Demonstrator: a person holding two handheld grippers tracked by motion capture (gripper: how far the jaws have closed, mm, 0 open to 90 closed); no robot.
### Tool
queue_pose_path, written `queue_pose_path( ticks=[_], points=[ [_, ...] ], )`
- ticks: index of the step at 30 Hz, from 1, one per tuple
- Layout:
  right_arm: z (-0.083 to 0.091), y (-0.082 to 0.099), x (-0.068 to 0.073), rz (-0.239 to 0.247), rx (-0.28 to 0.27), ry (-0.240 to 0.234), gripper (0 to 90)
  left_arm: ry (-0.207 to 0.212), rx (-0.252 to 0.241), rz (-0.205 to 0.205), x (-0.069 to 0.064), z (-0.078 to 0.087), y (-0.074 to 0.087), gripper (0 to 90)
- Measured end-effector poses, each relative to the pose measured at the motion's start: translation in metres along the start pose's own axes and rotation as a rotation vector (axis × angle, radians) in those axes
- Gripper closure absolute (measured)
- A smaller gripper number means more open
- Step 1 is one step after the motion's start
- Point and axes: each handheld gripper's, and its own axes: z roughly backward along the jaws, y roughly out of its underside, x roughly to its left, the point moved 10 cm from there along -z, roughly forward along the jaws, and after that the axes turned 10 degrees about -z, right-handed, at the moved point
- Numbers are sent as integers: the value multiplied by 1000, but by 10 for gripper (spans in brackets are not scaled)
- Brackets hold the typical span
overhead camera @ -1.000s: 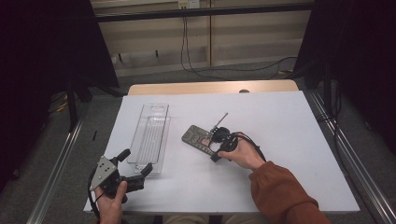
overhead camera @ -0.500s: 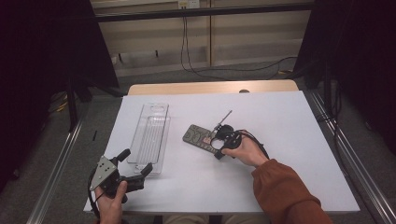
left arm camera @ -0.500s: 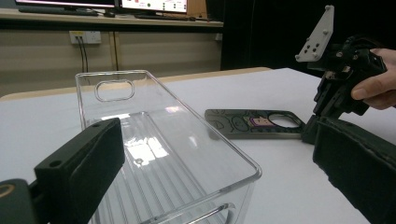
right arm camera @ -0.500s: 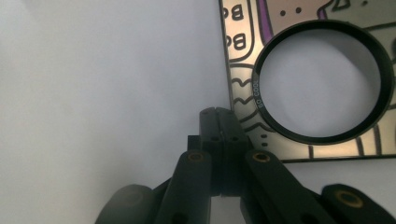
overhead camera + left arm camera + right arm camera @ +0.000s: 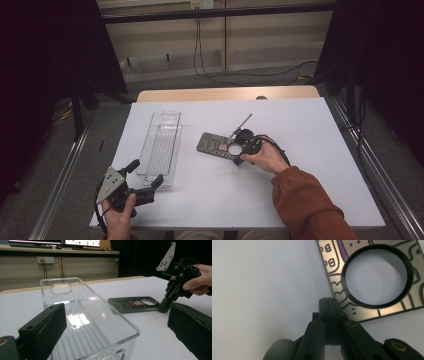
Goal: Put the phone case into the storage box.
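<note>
Standing by the table, I watched the right gripper [image 5: 329, 302] with its jaws pressed flat together, nothing between them, tips down on the white table [image 5: 310, 125] right at the corner of the phone case [image 5: 218, 145]. The left gripper [image 5: 145, 175] was gaping wide and idle, well away from the case, just past the near end of the clear plastic tray [image 5: 161, 147] that lay beside the case.

My guess on the case: thin, light, fairly stiff, with a glossy printed face that'd slip under a flat push. Lying flush on the table, there's no lip to grab, so I'd reckon you'd have to pry or slide an edge up first, then pinch a long side or hook the rim of the round camera hole [image 5: 375, 275].

The right gripper view showed that closed tip touching the case's edge and the lettering on the ring, which the high view blurred out. The left gripper view [image 5: 172, 293] gave the low angle: case dead flat, tray walls standing tall beside it.
</note>
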Motion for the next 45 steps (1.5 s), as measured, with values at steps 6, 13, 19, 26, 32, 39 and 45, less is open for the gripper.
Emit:
queue_pose_path(
  ticks=[6, 13, 19, 26, 32, 39, 45],
  points=[
    [0, -1, -2, -3, -6, 10, 900, 8, -5, 2, -2, 0, -1, 22],
    [1, -3, -7, -10, -25, 22, 900, 5, -9, 5, -1, 0, -1, 22],
    [1, -4, -11, -17, -36, 17, 900, 2, -15, 0, 0, 0, -2, 23],
    [3, -7, -1, -19, -50, -34, 900, 6, -3, 0, -1, 0, -1, 22],
    [6, -16, 3, -16, -61, -28, 900, 9, -9, -1, -2, -1, -2, 22],
    [11, -32, 7, -10, -79, -22, 900, 2, -8, -8, 0, 0, -2, 22],
    [13, -46, 5, -14, -83, -8, 900, 5, -10, 2, -1, 0, -2, 22]
  ],
)
